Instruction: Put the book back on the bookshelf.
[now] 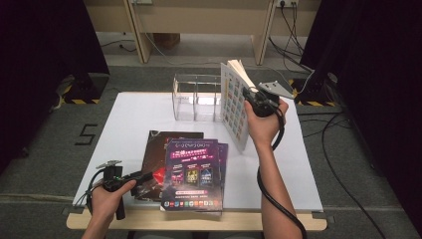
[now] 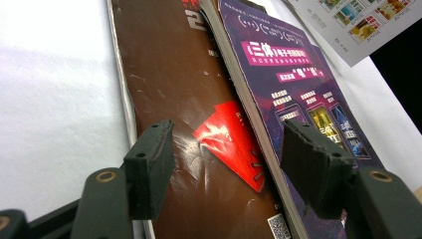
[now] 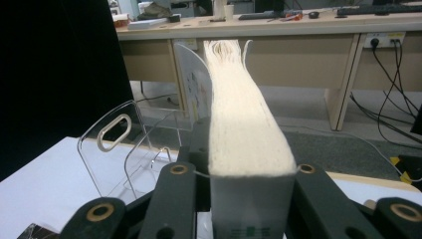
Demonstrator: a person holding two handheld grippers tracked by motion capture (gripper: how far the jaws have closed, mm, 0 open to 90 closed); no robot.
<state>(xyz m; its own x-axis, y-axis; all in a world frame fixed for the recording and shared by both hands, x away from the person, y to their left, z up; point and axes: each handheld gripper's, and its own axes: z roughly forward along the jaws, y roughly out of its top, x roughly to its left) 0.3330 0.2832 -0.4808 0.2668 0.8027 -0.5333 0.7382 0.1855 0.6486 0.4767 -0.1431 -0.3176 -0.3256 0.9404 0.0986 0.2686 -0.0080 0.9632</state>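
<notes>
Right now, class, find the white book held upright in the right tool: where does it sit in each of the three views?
High view: the white book stands upright right of centre, gripped by the right tool, beside the clear rack.
Left gripper view: its printed cover fills the top right corner.
Right gripper view: its page edges run up the centre.
Shared landmark: the white table.
</notes>
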